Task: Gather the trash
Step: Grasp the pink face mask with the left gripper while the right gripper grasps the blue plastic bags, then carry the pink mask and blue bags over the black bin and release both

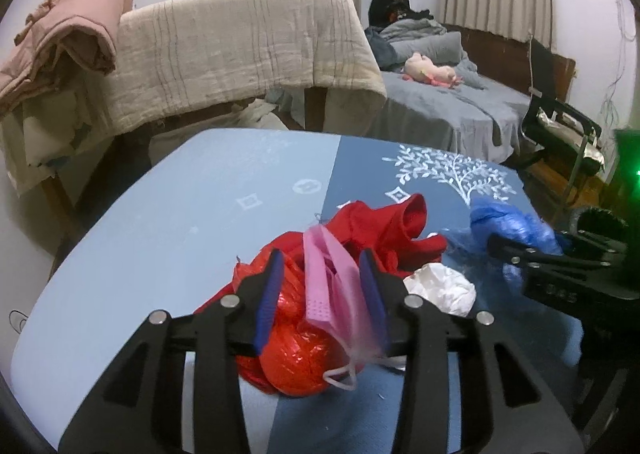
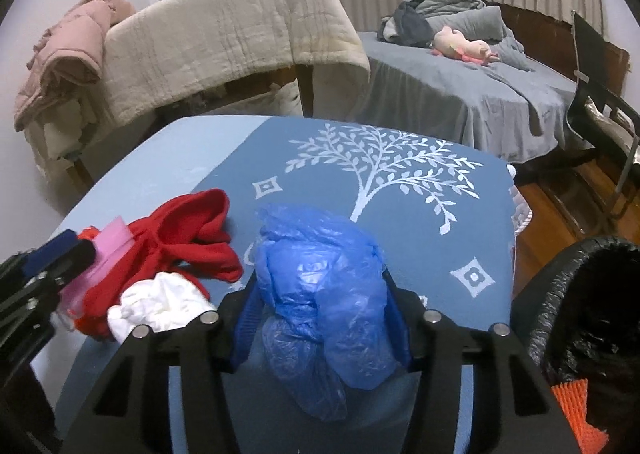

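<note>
Trash lies clustered on the blue table (image 2: pixel 460 213). Largest, a limp, crinkly blue plastic bag (image 2: pixel 324 306) fills the right gripper (image 2: pixel 324 318), whose pads press its sides; slick film could slip out. The pink pleated face mask (image 1: pixel 332 286) sits loosely between the left gripper's (image 1: pixel 322 294) spread pads and may fall onto the shiny red bag (image 1: pixel 296 350).

Left black two-finger tool with blue pads (image 1: pixel 322 290) angled downward, jaws partly apart, a thin pink piece hanging loose between them, pressed by neither pad. Right black two-finger tool with blue pads (image 2: pixel 320 306) likewise tilted down, jaws about half apart, straddling a crumpled blue bundle; grip not discernible.
</note>
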A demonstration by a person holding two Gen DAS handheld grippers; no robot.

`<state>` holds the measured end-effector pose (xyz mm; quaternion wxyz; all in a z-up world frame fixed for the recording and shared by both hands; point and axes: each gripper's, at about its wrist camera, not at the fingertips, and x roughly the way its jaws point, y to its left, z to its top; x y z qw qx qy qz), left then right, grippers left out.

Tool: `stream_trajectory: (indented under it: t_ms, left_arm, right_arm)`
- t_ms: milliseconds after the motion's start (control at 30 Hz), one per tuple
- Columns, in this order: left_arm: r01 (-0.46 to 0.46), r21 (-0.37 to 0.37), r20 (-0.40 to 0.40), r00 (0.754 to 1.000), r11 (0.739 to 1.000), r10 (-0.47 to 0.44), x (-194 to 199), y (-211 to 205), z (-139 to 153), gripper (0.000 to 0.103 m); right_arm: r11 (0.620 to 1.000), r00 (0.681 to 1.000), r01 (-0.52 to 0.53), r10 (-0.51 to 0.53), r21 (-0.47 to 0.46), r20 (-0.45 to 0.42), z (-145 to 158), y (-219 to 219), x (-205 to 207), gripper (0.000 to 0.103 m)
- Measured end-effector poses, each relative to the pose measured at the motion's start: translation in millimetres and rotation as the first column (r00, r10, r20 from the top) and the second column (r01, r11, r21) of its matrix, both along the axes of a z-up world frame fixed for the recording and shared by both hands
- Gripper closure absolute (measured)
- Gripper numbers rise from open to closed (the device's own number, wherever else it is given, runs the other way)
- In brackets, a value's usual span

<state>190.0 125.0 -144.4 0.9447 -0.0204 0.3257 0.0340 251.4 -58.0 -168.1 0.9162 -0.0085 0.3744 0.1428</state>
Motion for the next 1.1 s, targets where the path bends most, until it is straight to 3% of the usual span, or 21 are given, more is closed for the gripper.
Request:
stream_trajectory:
  t_ms: [100, 233, 400, 733, 1100]
  left_arm:
    - [0.019, 0.000, -0.025, 1.000, 1.000, -0.019, 6.3, -1.7, -6.3, 0.065]
    - [0.043, 0.010, -0.032, 0.999, 0.999, -0.043, 6.7, -7.8, -8.9, 0.084]
    - [0.060, 0.024, -0.017, 0.998, 0.998, -0.060, 2.0, -16.0, -5.6, 0.096]
    - [0.064, 0.021, 0.061, 0.996, 0.998, -0.065, -16.3, -24.0, 25.8, 0.098]
    - [0.130, 0.021, 0.133, 0.982, 0.991, -0.132, -38.4, -61.9, 64.2, 0.098]
  right_arm:
    - [1.000, 1.000, -0.002, 0.002, 0.012, 0.005, 4.0, -2.6, -4.5, 0.049]
    - [1.000, 1.000, -0.008, 0.008, 0.011, 0.015, 8.2, -4.3, -9.8, 0.049]
    - [1.000, 1.000, -0.012, 0.012, 0.021, 0.022, 13.0, -6.5, -15.7, 0.049]
    - [0.998, 0.997, -0.015, 0.010, 0.062, 0.078, 39.1, -13.2, -35.9, 0.049]
    - [0.997, 0.987, 0.002, -0.015, 0.082, 0.160, 79.6, -39.9, -70.0, 0.049]
